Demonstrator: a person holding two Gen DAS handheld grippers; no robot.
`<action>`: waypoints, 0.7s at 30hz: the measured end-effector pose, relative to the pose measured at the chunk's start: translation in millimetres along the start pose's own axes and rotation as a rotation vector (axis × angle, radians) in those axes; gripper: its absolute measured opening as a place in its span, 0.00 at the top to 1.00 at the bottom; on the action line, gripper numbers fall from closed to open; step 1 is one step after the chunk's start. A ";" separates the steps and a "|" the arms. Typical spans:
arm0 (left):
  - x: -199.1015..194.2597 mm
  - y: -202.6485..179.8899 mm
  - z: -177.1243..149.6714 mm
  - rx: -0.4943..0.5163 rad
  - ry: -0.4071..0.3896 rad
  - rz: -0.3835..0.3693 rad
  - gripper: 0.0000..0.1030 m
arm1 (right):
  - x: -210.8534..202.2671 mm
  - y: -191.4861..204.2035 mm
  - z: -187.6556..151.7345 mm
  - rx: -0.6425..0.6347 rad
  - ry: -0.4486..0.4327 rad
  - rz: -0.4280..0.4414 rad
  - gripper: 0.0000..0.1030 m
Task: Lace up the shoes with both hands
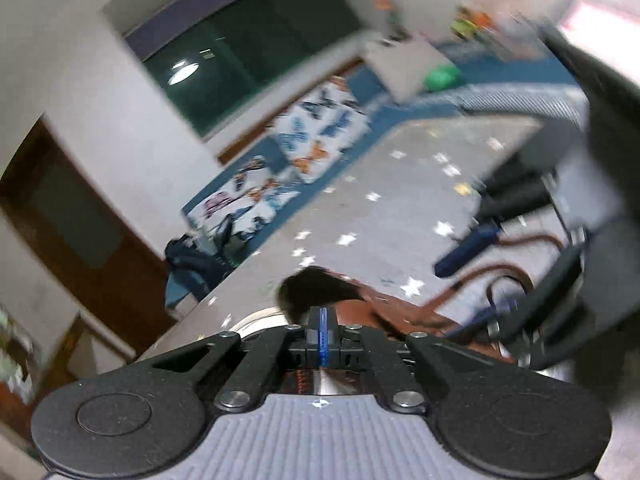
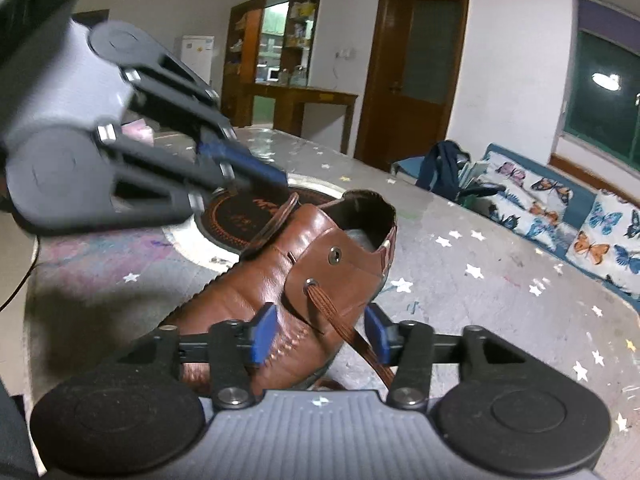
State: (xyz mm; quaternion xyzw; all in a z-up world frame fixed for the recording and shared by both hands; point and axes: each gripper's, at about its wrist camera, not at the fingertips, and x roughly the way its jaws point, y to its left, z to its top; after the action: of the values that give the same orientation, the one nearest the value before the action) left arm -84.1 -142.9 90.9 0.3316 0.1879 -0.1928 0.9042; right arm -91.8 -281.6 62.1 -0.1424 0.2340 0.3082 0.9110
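A brown leather shoe lies on the star-patterned table, its opening turned away from me. My right gripper is open at the shoe's side. One brown lace runs from an eyelet down between its blue pads without being pinched. My left gripper hovers over the far side of the shoe, shut, and a loop of lace rises to its tip. In the blurred left wrist view its pads are pressed together above the shoe, and the right gripper stands open around the lace.
A round dark hotplate is set into the table just behind the shoe. A blue sofa with butterfly cushions runs along the table's right side, with a dark backpack on it. A wooden door stands behind.
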 end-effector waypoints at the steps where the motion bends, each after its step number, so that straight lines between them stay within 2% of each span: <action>1: -2.0 2.5 -0.6 -0.008 0.001 -0.009 1.00 | 1.4 2.3 0.4 0.007 -0.006 -0.007 0.49; 4: -1.3 1.6 -2.6 0.022 0.016 -0.045 0.99 | 6.7 7.4 2.1 0.030 -0.019 -0.040 0.49; 5: 0.8 -1.0 -3.1 0.048 0.016 -0.058 0.96 | 8.2 8.6 2.4 0.035 -0.023 -0.054 0.49; 12: 15.5 -19.2 -7.2 0.229 0.017 -0.152 0.94 | 8.7 10.3 1.0 0.053 -0.042 -0.117 0.47; 17: 25.4 -24.2 -10.4 0.326 0.010 -0.186 0.85 | 2.7 13.1 -1.2 0.019 -0.070 -0.171 0.43; 21: 33.7 -32.0 -15.0 0.447 -0.001 -0.217 0.85 | 1.9 10.3 -2.1 0.025 -0.075 -0.174 0.42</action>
State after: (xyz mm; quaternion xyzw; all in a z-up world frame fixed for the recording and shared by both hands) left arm -73.6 -162.9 47.6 0.5011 0.1747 -0.3259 0.7824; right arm -97.7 -273.6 58.1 -0.1391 0.1901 0.2299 0.9443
